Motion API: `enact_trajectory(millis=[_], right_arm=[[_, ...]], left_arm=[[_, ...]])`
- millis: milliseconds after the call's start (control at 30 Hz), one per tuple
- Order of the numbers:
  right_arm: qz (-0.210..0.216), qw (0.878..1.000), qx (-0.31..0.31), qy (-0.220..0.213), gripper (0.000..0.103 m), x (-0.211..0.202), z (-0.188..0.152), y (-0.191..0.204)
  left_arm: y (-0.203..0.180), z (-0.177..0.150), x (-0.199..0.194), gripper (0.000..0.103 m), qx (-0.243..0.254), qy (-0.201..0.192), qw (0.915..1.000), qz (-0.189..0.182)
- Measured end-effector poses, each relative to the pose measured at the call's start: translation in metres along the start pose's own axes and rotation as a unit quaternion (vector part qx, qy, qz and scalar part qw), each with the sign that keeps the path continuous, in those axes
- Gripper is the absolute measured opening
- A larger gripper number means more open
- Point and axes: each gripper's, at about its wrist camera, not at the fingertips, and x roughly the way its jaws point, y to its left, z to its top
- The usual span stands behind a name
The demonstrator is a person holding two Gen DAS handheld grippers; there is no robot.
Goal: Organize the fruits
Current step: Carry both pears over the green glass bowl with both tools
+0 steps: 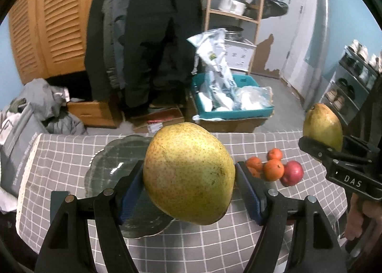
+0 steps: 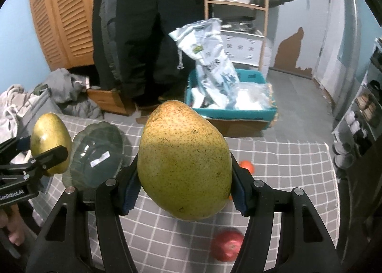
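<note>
**Two pears aloft, dish waiting**

Each gripper is pinching a pear above the checked worktop [image 1: 71, 153]. The left gripper [image 1: 189, 177] clamps the left pear [image 1: 188, 172] across its broad belly between the blue pads [image 1: 248, 191]; the right gripper [image 2: 185, 172] grips the right pear [image 2: 183, 163] the same way.

Judging by the task, the step in hand is carrying the pears to the glass dish [image 1: 112, 158], which lies just below and left of the left gripper, partly under its pear. To do it well, lower one pear at a time until it rests on the dish, then ease the pads apart; releasing from height risks a bruise or a chipped dish. Bringing the left pear down first would leave room for the right.

The left pear's long axis lies tilted, narrow end up and toward the far left. The right pear stands more upright, neck up and leaning slightly away.

The oranges [image 1: 272, 165] and red apple [image 1: 292, 172] sit on the worktop to the right, beyond the left gripper.
</note>
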Motion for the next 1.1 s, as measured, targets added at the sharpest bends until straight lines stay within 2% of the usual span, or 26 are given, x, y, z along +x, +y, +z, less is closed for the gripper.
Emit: enact_trajectory(millis=[200,600,867,1100], right_arm=[[0.019,1.0,-0.017,0.011,0.064,0.019,0.008,0.031],[0.06,0.996,-0.044,0.058,0.064,0.081,0.018,0.098],[0.072,0.991,-0.068,0.09,0.064,0.117,0.017,0.137],[0.083,0.987,-0.067,0.123,0.064,0.149,0.015,0.156]], left_arm=[[0.031,0.0,0.0,0.076,-0.02,0.001,0.9996,0.02],[0.097,-0.012,0.021,0.076,-0.066,0.031,0.9959,0.054],[0.131,-0.027,0.046,0.076,-0.085,0.06,0.9918,0.074],[0.149,-0.039,0.077,0.076,-0.098,0.089,0.9878,0.081]])
